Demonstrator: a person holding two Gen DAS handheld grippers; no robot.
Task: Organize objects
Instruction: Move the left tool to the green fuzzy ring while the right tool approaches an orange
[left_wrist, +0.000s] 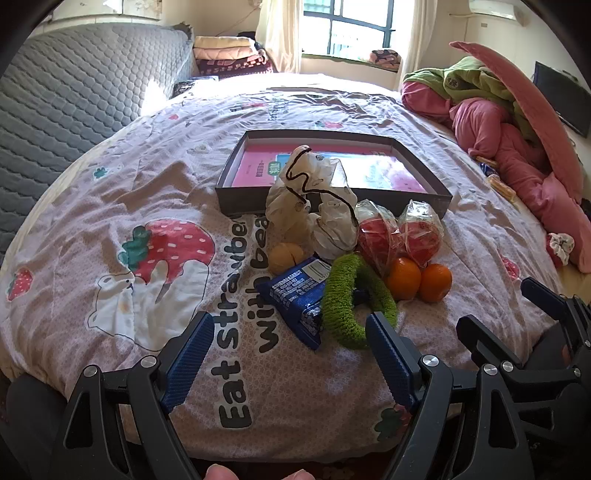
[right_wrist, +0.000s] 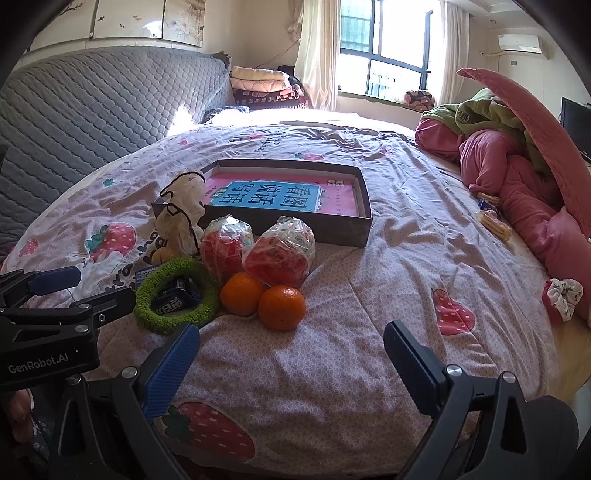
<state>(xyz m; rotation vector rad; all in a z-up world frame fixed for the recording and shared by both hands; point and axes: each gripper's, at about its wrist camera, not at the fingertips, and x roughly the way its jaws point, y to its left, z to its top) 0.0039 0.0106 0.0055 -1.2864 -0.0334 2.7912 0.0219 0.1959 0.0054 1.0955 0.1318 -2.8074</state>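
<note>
Left gripper: the left gripper (left_wrist: 290, 341) stood wide open over the bedspread (left_wrist: 288, 398), holding nothing; its blue fingertips (left_wrist: 194, 343) were clear of every object.
Right gripper: the right gripper (right_wrist: 291, 350) was spread just as wide and empty, hovering above the bedspread (right_wrist: 332, 369).
Hidden or unclear: the blue snack packet (left_wrist: 295, 295) lay partly under the green fuzzy ring (left_wrist: 351, 295); in the right view only a scrap of the packet showed through the ring (right_wrist: 173, 299). A small yellow ball (left_wrist: 284, 256) was half tucked behind the cream drawstring pouch (left_wrist: 317, 199). What the two clear bags held could only be read as red.
Left of the pile: from the left gripper, the packet and ring sat at 12 o'clock, close ahead, the ring touching its right fingertip's edge in view.
Fruit: two oranges (left_wrist: 419, 278) lay touching each other at 1 o'clock of the left gripper and 11 o'clock of the right (right_wrist: 262, 302).
Bags: two clear bags of red contents (right_wrist: 258, 251) stood just behind the oranges.
Container: a shallow dark box (left_wrist: 332, 206) lay beyond the pile at 12 o'clock; a pink-and-blue booklet (right_wrist: 269, 195) lay flat inside it, and the pouch leaned against its near wall.
Far right: pink and green bedding (right_wrist: 509, 158) was heaped at 2 o'clock, well apart.
</note>
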